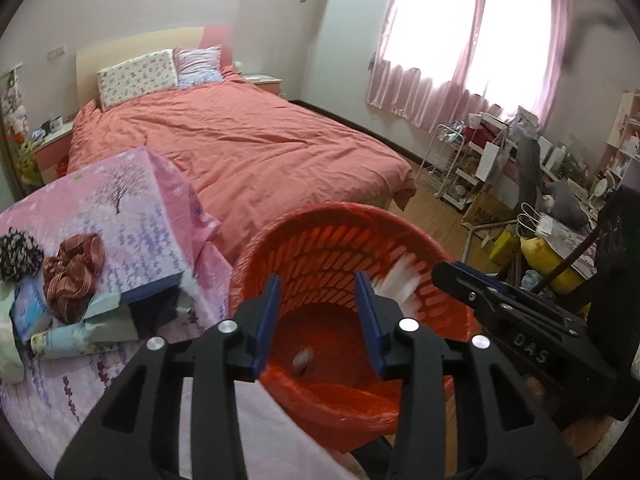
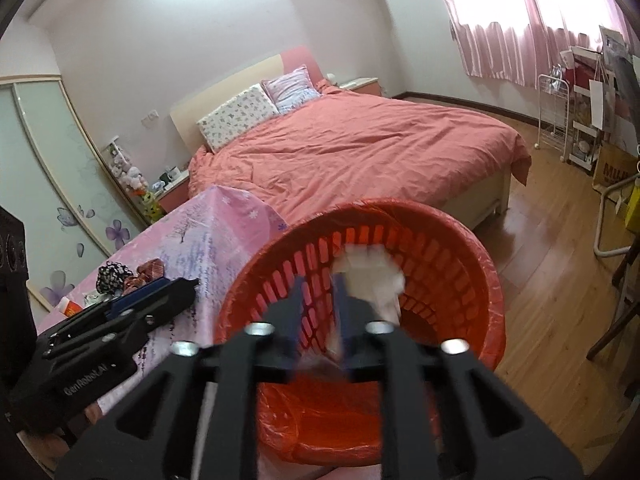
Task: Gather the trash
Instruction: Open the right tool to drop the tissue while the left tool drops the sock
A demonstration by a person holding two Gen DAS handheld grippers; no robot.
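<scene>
A red slatted waste basket (image 1: 256, 248) lined with a red bag stands beside a cloth-covered table. My left gripper (image 1: 318, 280) hangs over its mouth, open, with nothing between the blue pads. A small pale scrap (image 1: 302, 358) lies on the basket bottom. My right gripper (image 2: 319, 280) is over the same basket (image 2: 480, 264), jaws apart. A blurred white wad of paper (image 2: 372, 276) sits just past its fingertips, inside the rim and not pinched. The left wrist view shows that wad (image 1: 398, 280) beside the right gripper (image 1: 444, 272). In the right wrist view the left gripper (image 2: 160, 288) reaches in from the left.
A pink floral cloth covers the table (image 1: 132, 208), which carries scarves and folded items (image 1: 72, 272). Behind is a bed with a salmon cover (image 1: 240, 140). Wooden floor (image 2: 540, 320) lies right of the basket. Cluttered shelves and bags (image 1: 520, 184) line the right wall, with a wardrobe (image 2: 48, 160) on the left.
</scene>
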